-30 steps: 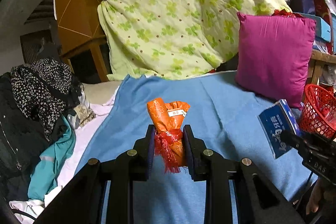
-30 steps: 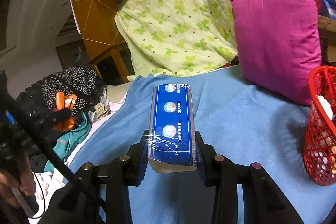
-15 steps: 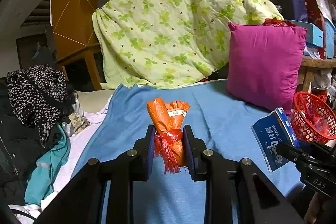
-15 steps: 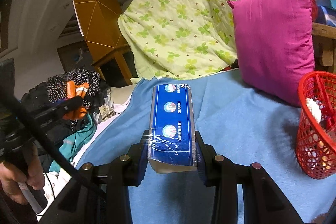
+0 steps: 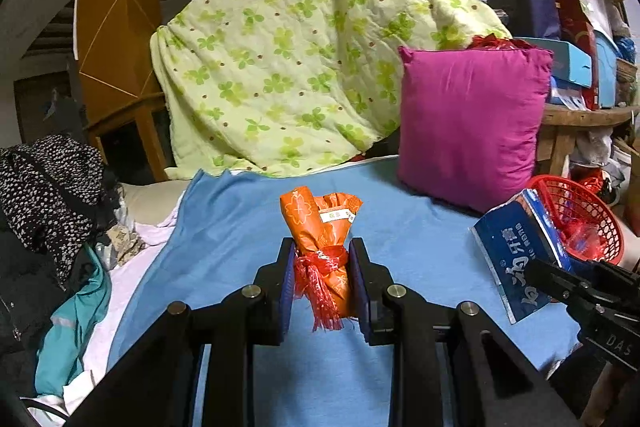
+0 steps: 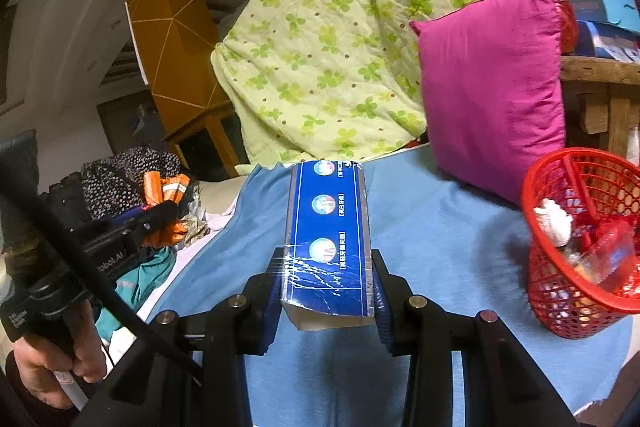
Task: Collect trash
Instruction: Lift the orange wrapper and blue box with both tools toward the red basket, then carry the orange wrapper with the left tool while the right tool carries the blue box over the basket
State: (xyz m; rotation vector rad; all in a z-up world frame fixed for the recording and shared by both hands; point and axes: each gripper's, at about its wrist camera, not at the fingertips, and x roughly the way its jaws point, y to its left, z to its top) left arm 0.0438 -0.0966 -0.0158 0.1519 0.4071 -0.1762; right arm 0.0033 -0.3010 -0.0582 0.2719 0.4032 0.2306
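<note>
Two claws, each loaded above the bed's blue blanket (image 5: 400, 227). The left claw (image 5: 322, 279) pinches an orange wrapper bundle (image 5: 320, 227); the right claw (image 6: 326, 291) pinches a blue toothpaste box (image 6: 326, 227). The red mesh basket (image 6: 552, 291) stands near the bed's right edge; judged best practice: carry each item fully over the rim before releasing.

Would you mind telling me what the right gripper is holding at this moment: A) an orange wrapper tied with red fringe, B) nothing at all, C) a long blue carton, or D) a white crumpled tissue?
C: in the right wrist view the right gripper is clamped on the long blue carton, while the orange wrapper sits in the left gripper.
</note>
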